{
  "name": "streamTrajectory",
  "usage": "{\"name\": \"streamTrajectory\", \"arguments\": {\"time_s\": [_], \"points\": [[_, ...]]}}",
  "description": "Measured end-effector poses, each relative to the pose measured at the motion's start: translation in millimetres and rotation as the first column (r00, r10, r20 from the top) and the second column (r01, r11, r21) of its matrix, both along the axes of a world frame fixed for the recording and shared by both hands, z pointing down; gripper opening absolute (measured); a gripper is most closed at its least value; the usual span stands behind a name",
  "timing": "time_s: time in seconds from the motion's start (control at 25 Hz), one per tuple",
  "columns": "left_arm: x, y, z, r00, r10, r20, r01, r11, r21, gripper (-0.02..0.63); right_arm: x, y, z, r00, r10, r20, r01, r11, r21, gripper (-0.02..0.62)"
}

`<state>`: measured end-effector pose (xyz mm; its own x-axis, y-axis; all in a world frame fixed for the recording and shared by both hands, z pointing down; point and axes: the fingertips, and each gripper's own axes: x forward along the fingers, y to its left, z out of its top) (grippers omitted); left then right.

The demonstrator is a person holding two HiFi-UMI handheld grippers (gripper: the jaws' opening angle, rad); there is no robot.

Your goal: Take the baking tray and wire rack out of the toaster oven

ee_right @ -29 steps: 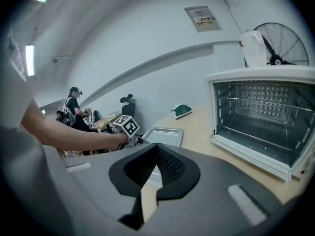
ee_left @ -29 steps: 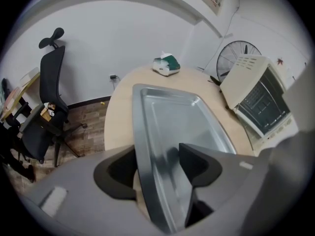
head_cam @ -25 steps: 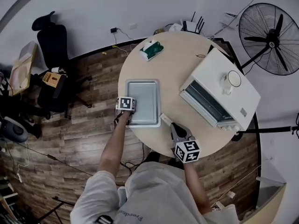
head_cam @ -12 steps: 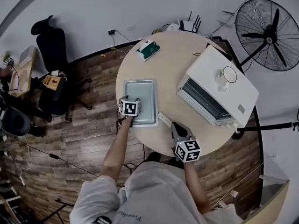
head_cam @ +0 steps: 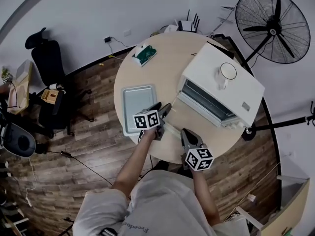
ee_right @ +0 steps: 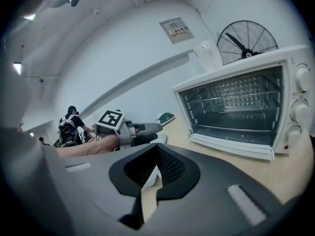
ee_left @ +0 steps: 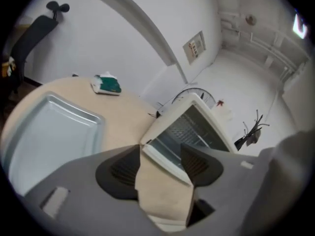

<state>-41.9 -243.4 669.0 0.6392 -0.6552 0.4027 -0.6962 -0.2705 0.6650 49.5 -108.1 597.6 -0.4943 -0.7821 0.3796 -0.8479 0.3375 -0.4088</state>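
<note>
L gripper (head_cam: 163, 107), jaws apart, btw baking tray (head_cam: 138, 101) edge & toaster oven (head_cam: 219, 92)

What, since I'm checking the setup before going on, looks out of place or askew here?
Only the white mug standing on top of the toaster oven, whose door is open: an odd perch if the oven gets jostled. The baking tray lies flat on the table; nothing looks spilled or damaged.

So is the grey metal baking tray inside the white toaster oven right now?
No, the grey metal baking tray lies flat on the round wooden table, apart from the white toaster oven.
</note>
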Motion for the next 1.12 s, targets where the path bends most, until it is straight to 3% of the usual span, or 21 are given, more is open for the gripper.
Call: {"name": "streamTrajectory", "arguments": {"time_s": [0.08, 0.2, 0.48, 0.68, 0.84, 1.12], "points": [[36, 0, -12, 0.993, 0.027, -0.111, -0.026, 1.0, 0.008, 0.308, 12, 4, 1, 1.0, 0.026, -0.011, -0.026, 1.0, 0.0, -0.005], [84, 0, -28, 0.963, 0.033, -0.268, -0.036, 0.999, -0.005, 0.308, 35, 9, -3, 0.998, 0.067, -0.021, -0.067, 0.998, 0.008, -0.006], [182, -1, -49, 0.843, 0.096, -0.529, -0.139, 0.989, -0.043, 0.305, 89, 20, -5, 0.983, 0.175, -0.058, -0.174, 0.984, 0.023, -0.005], [228, -17, -40, 0.797, 0.046, -0.602, -0.131, 0.987, -0.097, 0.284, 129, 37, -6, 0.962, 0.257, -0.087, -0.256, 0.966, 0.026, -0.005], [245, -33, -31, 0.762, -0.025, -0.647, -0.085, 0.987, -0.138, 0.264, 160, 50, -10, 0.94, 0.327, -0.098, -0.326, 0.945, 0.029, -0.005], [255, -52, -29, 0.748, -0.117, -0.653, 0.014, 0.987, -0.161, 0.18, 188, 63, -8, 0.913, 0.394, -0.105, -0.394, 0.919, 0.022, -0.005]]}}
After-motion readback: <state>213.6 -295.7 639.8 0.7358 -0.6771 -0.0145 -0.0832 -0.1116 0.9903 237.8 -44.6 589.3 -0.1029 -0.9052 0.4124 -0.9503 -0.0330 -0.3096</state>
